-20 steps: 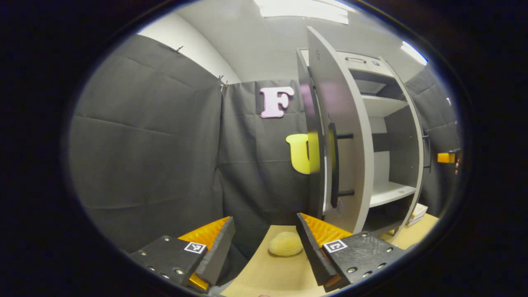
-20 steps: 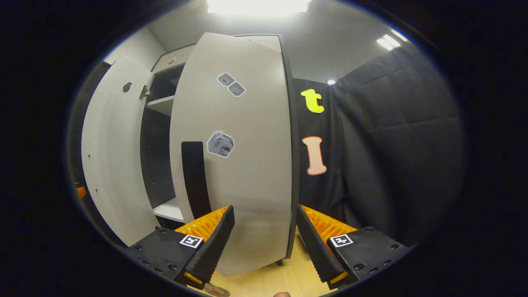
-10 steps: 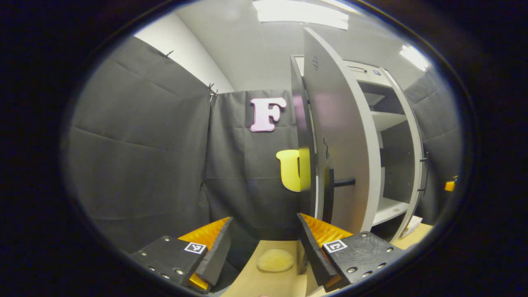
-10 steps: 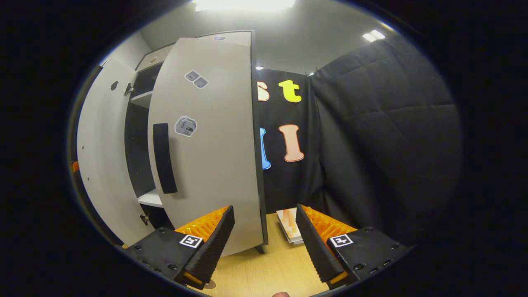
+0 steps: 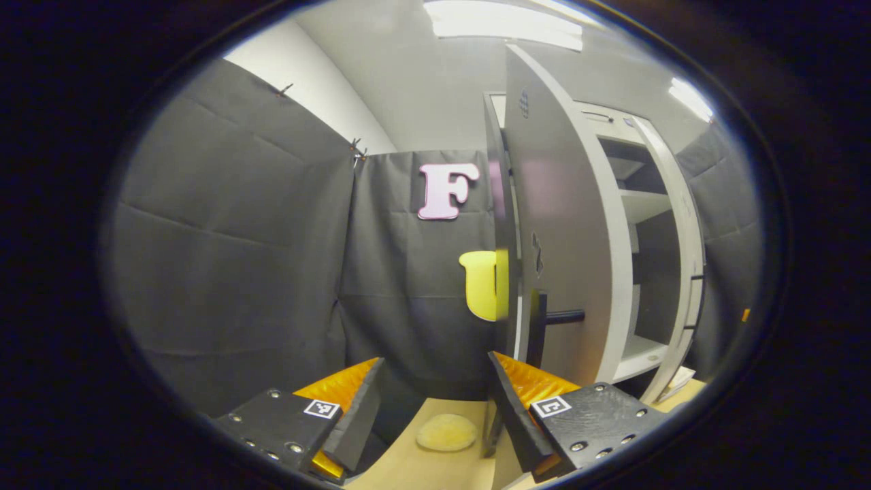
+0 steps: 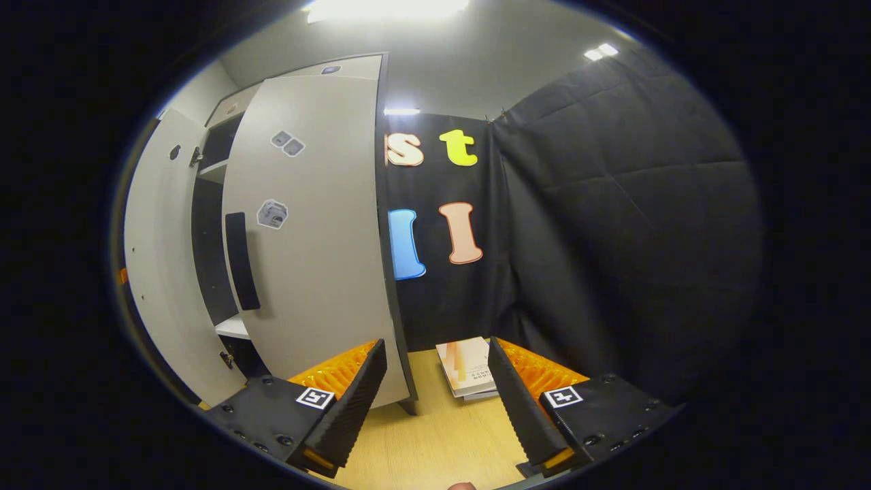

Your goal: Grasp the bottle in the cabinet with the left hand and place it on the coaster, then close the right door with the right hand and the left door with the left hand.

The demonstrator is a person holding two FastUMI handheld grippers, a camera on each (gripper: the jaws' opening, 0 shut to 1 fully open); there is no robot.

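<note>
Swinging further toward the cabinet than a second ago, the right door (image 6: pixel 320 245) now stands nearly edge-on to the right gripper (image 6: pixel 435 401), whose fingers are spread apart and hold nothing above the wooden tabletop (image 6: pixel 435 442). Just beyond those fingers a small stack of booklets (image 6: pixel 469 367) lies on the table beside the door's lower corner. In the left gripper view, the left gripper (image 5: pixel 432 408) is likewise spread and empty, with the pale round coaster (image 5: pixel 446 433) lying bare between its fingers; no bottle can be seen on it or on the cabinet's shelves (image 5: pixel 639 347). Farther off, the left door (image 5: pixel 558 238) hangs wide open, its dark handle (image 5: pixel 537 327) untouched. By appearances, the right door is almost shut and the left door remains to be closed.
</note>
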